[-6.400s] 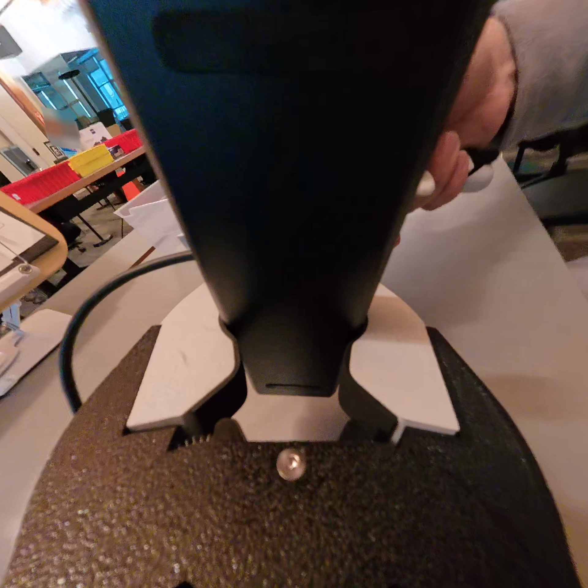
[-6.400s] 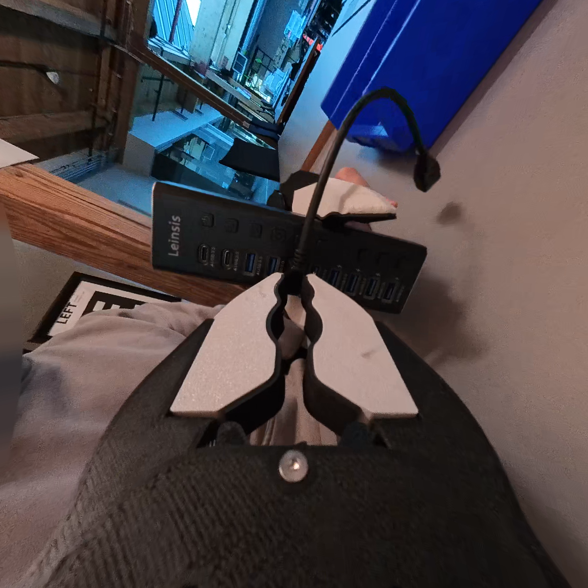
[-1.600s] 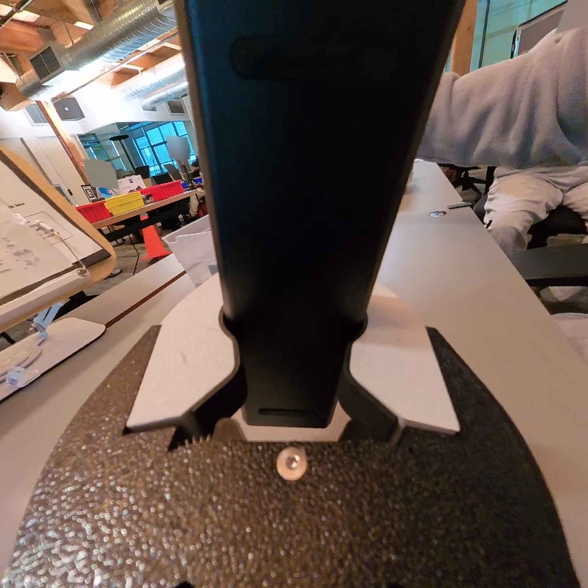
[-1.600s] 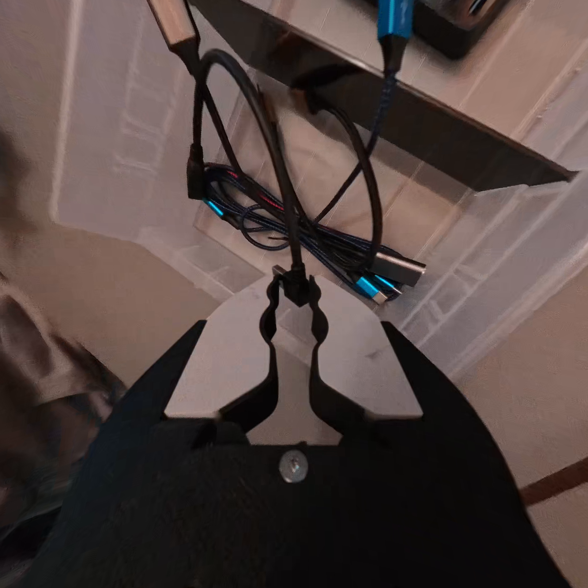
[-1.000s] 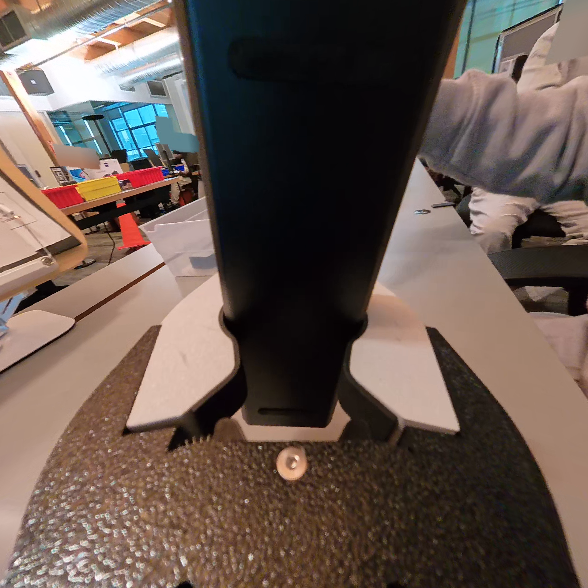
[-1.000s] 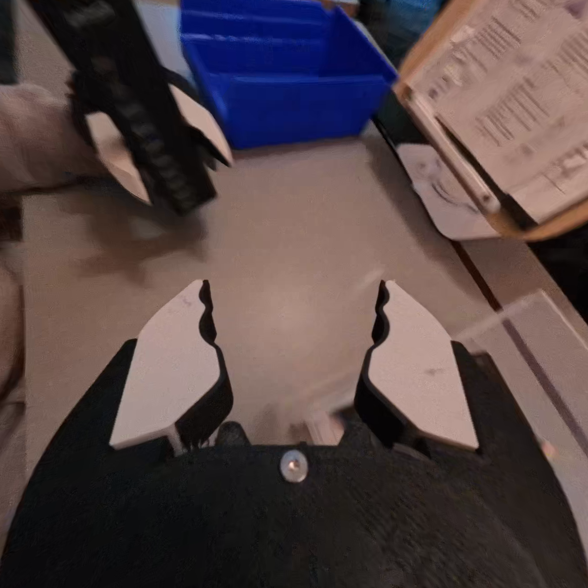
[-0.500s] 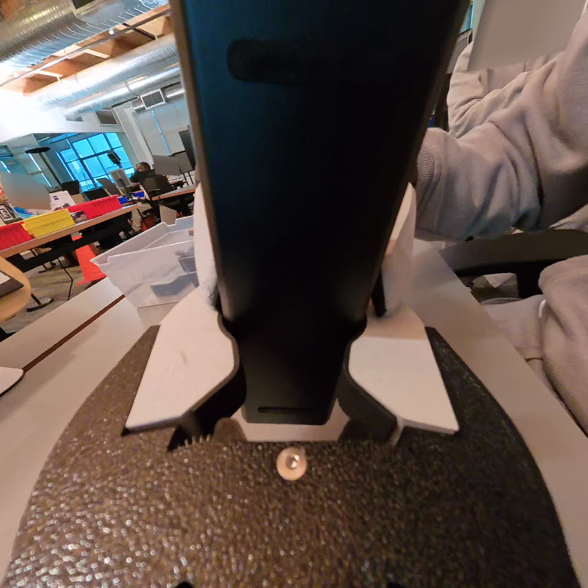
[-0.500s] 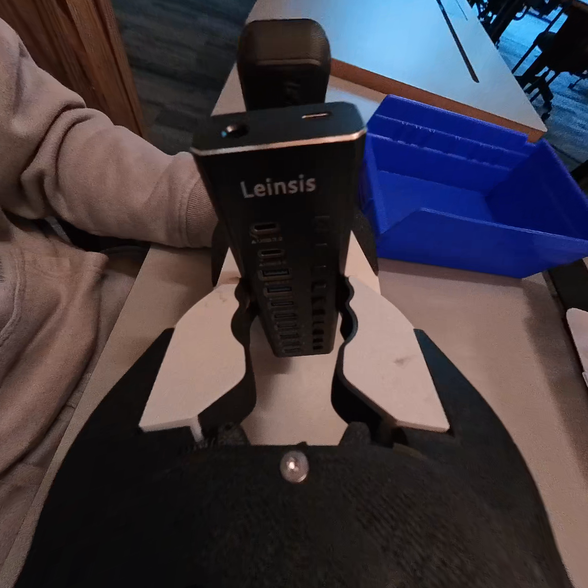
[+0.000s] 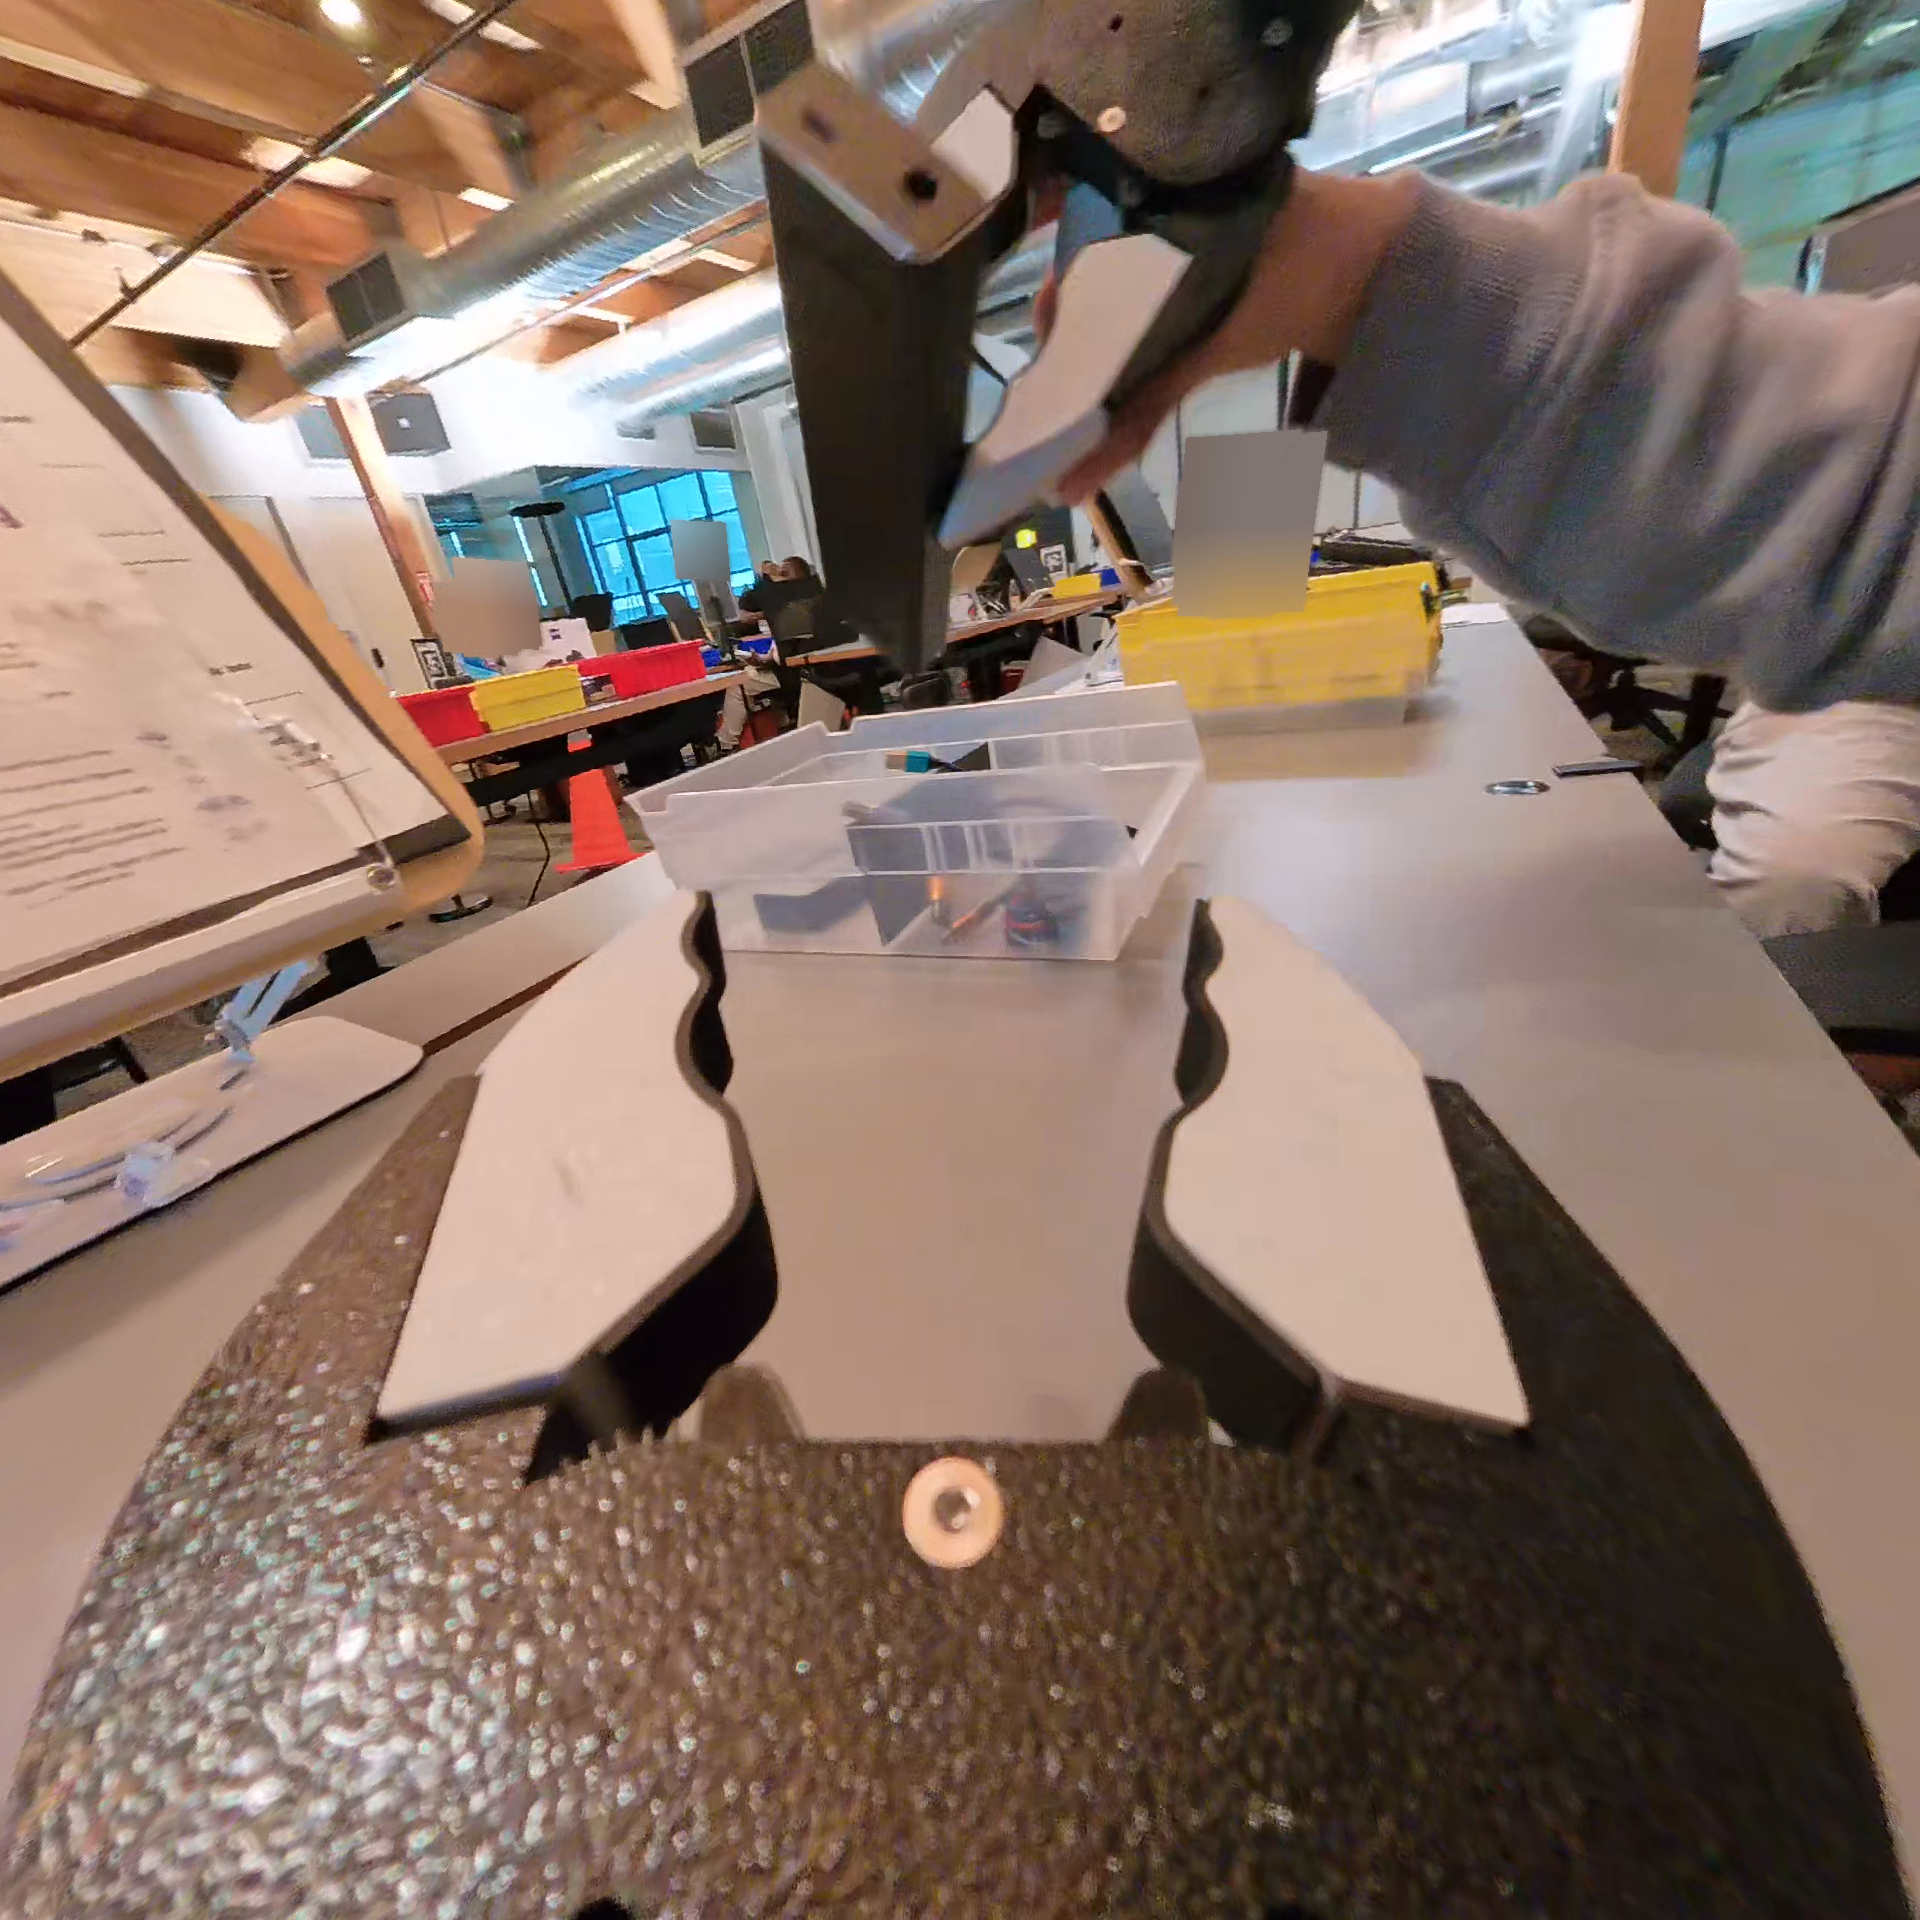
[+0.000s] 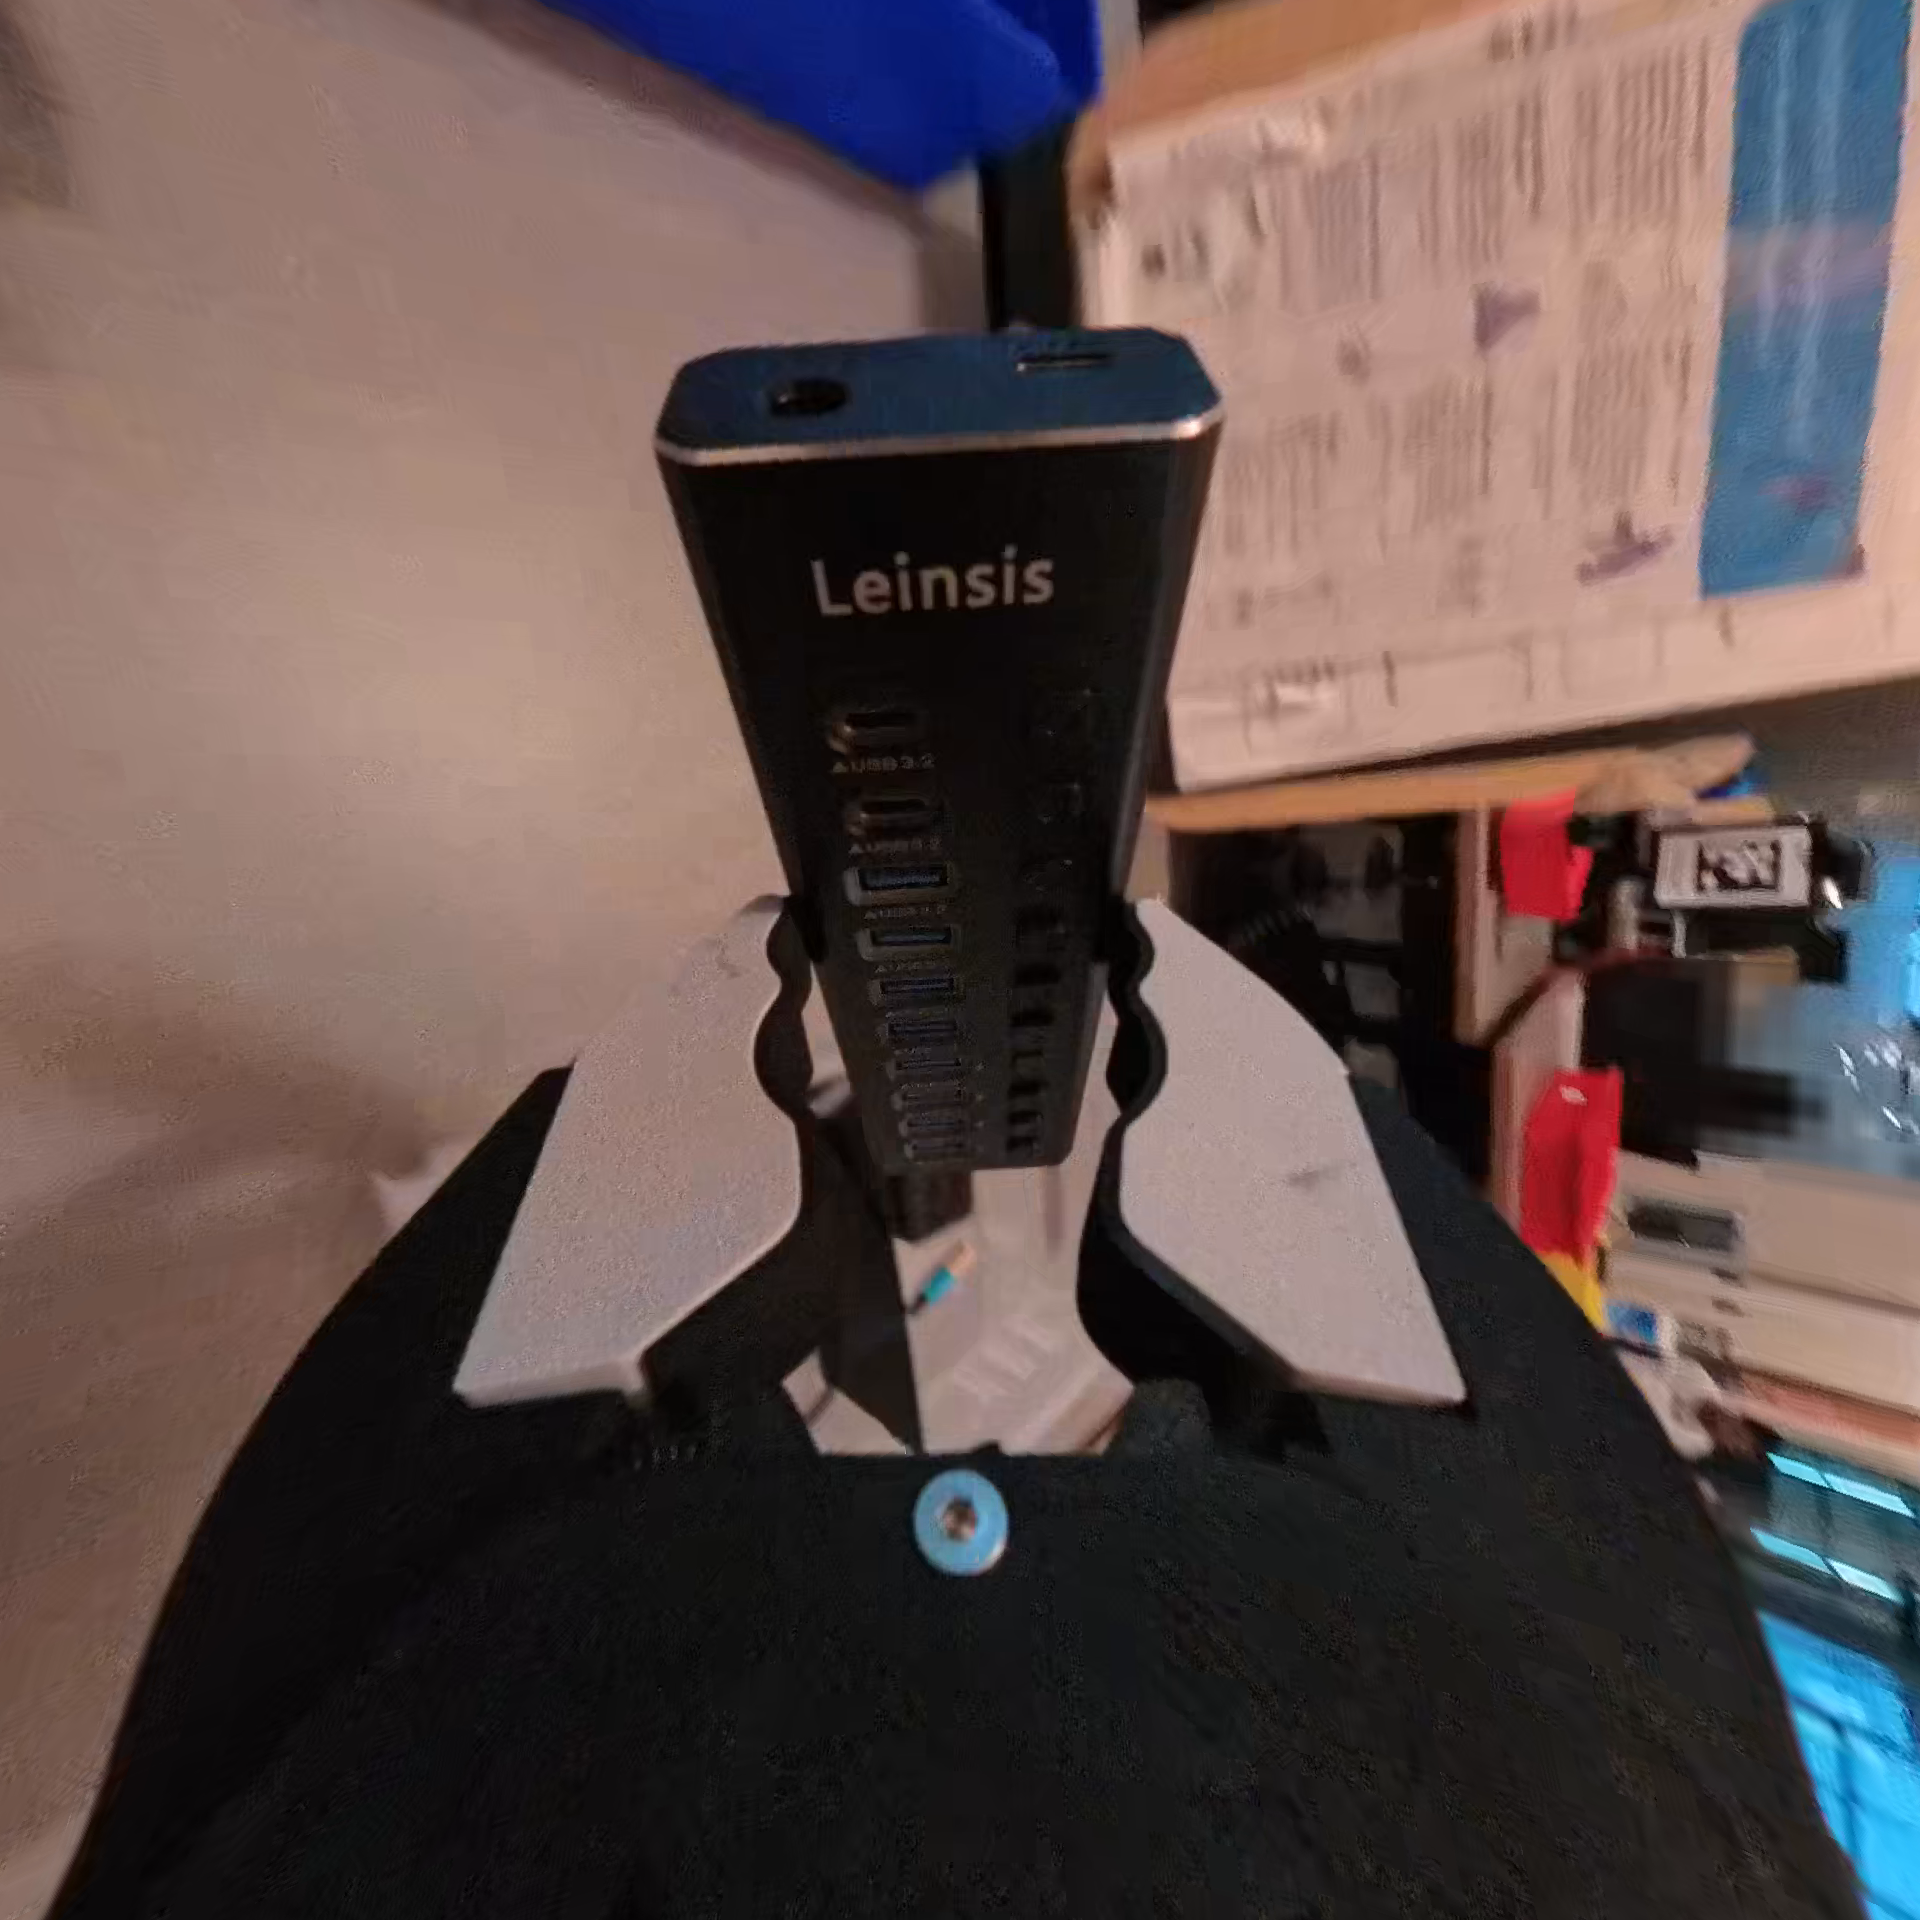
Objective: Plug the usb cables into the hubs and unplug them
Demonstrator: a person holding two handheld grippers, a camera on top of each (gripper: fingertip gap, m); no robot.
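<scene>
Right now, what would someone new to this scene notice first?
The long black USB hub stands out, clamped between the right gripper fingers with its port rows facing the camera and held in the air. In the left view, the open, empty left gripper points at a clear bin of cables on the table.

Right gripper (image 10: 956,925) clamped on black hub (image 10: 940,748), port rows facing the camera, blue bin (image 10: 831,83) above, blurred papers (image 10: 1455,364) at right

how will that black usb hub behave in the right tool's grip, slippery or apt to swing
The hub looks rigid, so it probably won't flex. Its smooth casing may slip. The right tool grips only its lower end, so the long top could pivot.
</scene>
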